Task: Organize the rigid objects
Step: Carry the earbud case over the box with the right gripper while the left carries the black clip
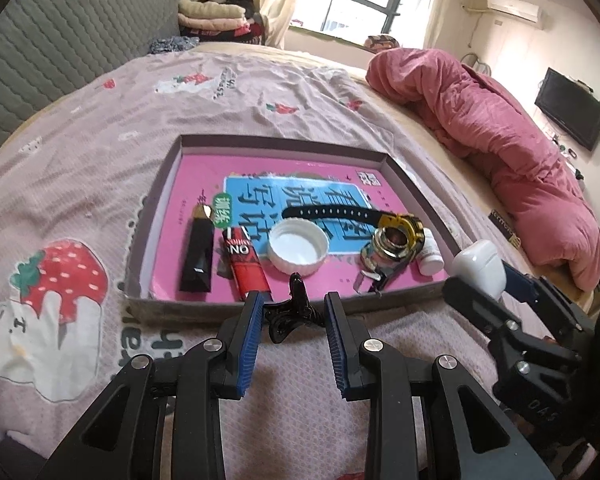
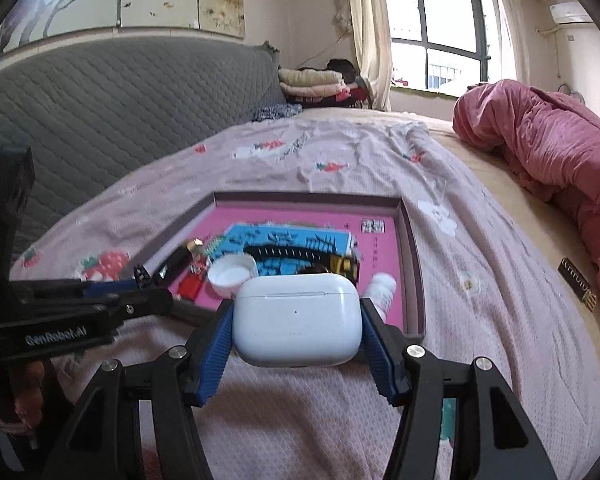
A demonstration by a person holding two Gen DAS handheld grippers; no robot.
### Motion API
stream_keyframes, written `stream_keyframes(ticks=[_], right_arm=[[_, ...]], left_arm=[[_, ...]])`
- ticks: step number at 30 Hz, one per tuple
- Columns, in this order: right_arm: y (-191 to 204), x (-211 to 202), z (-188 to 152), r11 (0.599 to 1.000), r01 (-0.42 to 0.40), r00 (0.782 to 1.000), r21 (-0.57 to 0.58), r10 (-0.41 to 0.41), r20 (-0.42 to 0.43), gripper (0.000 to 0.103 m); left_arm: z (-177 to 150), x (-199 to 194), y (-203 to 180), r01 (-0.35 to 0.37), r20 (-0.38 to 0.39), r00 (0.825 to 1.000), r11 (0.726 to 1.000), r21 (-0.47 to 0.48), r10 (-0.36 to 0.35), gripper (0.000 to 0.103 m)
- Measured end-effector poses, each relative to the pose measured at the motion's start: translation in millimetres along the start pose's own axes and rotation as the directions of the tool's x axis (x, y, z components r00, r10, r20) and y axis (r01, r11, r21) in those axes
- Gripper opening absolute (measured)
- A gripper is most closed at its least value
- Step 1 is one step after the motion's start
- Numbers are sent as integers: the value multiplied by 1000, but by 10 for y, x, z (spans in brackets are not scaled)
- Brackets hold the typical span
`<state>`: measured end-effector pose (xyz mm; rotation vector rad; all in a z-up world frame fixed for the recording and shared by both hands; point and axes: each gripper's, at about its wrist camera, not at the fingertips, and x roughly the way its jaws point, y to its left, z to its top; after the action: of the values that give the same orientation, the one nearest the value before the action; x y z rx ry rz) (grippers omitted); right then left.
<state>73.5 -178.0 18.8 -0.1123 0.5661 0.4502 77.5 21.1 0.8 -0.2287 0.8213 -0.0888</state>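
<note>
White earbud case pinched in right tool above bed near tray; black hair clip gripped between left tool pads, before tray's near edge.

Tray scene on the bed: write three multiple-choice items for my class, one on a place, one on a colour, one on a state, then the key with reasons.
1. Where does the white cap lie?
A. in the tray
B. on the pink quilt
C. on the windowsill

2. What colour is the earbud case?
A. black
B. white
C. red

3. What is the right gripper doing?
A. hanging open
B. gripping a watch
C. clamping the earbud case

Key: 1 A, it rests on the pink book inside the tray walls; 2 B, its shell is plain white; 3 C, both blue pads press its sides.
</note>
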Motion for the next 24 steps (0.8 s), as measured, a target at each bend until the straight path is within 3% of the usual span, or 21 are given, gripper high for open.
stream_keyframes(ticks=[11,24], right_arm=[[-99,23,216,997,54,997,55,-57,57,60],[-403,81,222,990,119,990,79,-124,64,60]], left_arm=[[176,-10,38,-12,40,999,1000,-20,13,32],[309,82,30,-9,46,999,999,-37,11,32]])
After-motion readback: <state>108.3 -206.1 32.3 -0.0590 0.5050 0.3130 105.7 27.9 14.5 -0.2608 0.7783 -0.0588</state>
